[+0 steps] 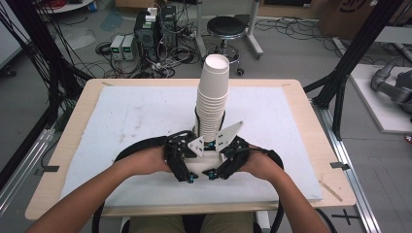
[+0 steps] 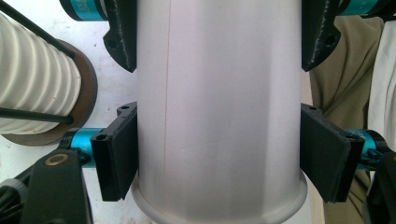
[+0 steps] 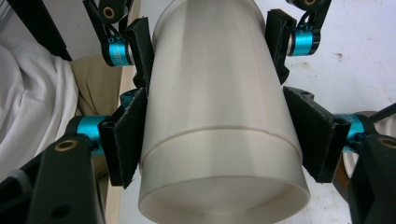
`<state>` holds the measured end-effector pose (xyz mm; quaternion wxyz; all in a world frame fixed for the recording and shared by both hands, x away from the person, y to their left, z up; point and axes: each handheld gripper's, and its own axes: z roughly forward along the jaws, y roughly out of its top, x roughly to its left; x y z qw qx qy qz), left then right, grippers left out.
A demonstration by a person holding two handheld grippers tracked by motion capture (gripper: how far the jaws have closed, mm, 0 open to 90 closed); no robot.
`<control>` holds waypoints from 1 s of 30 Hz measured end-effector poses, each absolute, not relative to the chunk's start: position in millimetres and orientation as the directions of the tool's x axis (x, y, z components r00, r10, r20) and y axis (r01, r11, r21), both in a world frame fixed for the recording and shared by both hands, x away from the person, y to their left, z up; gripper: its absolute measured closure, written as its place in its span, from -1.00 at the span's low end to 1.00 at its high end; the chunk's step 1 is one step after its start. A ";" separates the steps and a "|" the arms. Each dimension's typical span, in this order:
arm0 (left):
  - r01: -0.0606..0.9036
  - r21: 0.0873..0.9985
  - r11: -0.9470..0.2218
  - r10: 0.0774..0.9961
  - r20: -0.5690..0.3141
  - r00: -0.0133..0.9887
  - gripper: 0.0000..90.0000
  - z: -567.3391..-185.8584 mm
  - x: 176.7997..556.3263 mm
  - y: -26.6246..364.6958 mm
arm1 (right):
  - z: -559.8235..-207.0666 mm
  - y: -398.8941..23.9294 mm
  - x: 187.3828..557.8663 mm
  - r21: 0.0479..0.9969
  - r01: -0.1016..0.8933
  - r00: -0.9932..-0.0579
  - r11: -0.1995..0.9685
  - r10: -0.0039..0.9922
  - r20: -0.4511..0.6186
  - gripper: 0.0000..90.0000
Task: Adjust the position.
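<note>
A white paper cup (image 1: 204,168) lies on its side just above the white mat, held between both grippers. My left gripper (image 1: 182,160) comes in from the left and my right gripper (image 1: 229,162) from the right. In the left gripper view, the left gripper (image 2: 219,154) has both black pads pressed on the cup (image 2: 219,93) near its rolled rim. In the right gripper view, the right gripper (image 3: 219,140) clamps the cup (image 3: 215,93) near its recessed base. Each view also shows the other gripper's jaws on the cup's far end.
A tall stack of white cups (image 1: 213,97) stands just behind the grippers, held by thin black rods on a round brown base (image 2: 86,93). The white mat (image 1: 121,116) covers a wooden table (image 1: 77,104). A stool (image 1: 226,28) and electronics sit on the floor beyond.
</note>
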<state>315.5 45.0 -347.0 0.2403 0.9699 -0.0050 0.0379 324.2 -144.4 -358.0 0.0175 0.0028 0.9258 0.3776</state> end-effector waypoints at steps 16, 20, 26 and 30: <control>0.051 0.703 -0.709 0.107 0.036 0.994 -0.58 -343.4 320.4 79.5 | -365.1 -152.8 324.9 0.650 0.020 -0.999 0.760 0.041 -0.017 -0.41; 0.094 0.752 -0.652 0.156 0.011 0.988 -0.58 -345.2 318.4 90.4 | -366.8 -160.5 327.3 0.659 0.044 -0.997 0.751 0.073 -0.017 -0.42; 0.122 0.778 -0.617 0.227 0.028 0.973 -0.58 -350.7 315.8 102.4 | -367.6 -173.2 329.0 0.688 0.075 -0.993 0.722 0.118 -0.015 -0.44; 0.160 0.795 -0.585 0.285 0.016 0.958 -0.59 -355.7 317.1 110.2 | -367.9 -180.1 328.5 0.705 0.097 -0.990 0.702 0.141 -0.004 -0.44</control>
